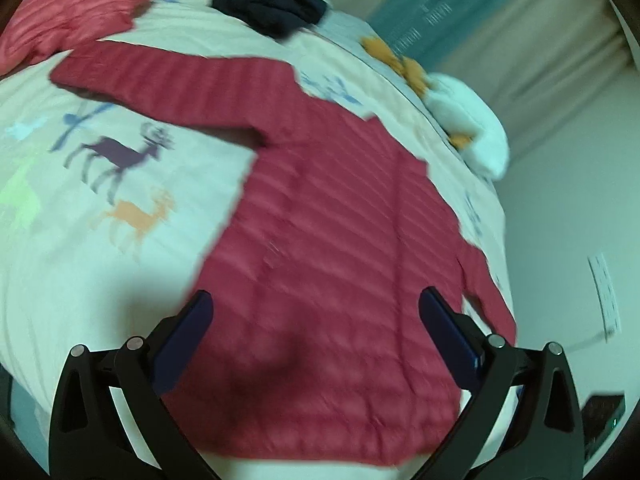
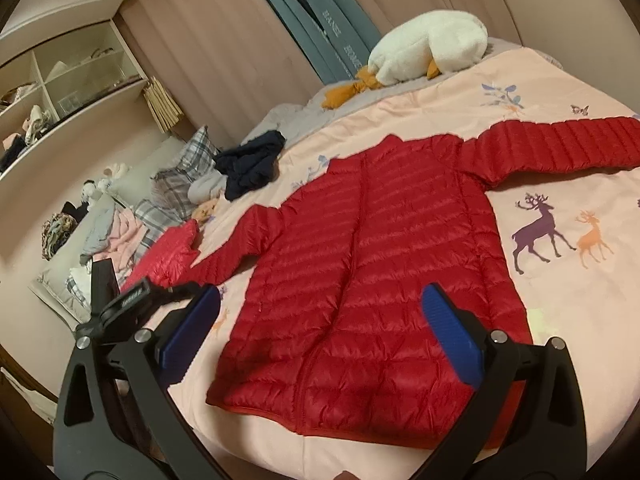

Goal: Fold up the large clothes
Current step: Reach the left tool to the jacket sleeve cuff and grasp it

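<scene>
Your bedspread (image 2: 460, 92) carries everything; take its purple deer print (image 2: 538, 228) as landmark. The red down jacket (image 2: 372, 264) lies flat, sleeves spread, just beside the deer. A white plush goose (image 2: 428, 46) sits well beyond it. Your left gripper (image 1: 316, 300) and right gripper (image 2: 320, 296) both gape wide, empty, above the jacket's hem.

Red jacket (image 2: 372, 264): quilted cloth with a slight sheen. Bedspread (image 2: 560, 300): matt printed cloth. Plush goose (image 2: 428, 46): fleecy white fabric. Right gripper (image 2: 322, 320): ribbed blue pads (image 2: 452, 330) on matt black plastic arms with small metal pins
</scene>
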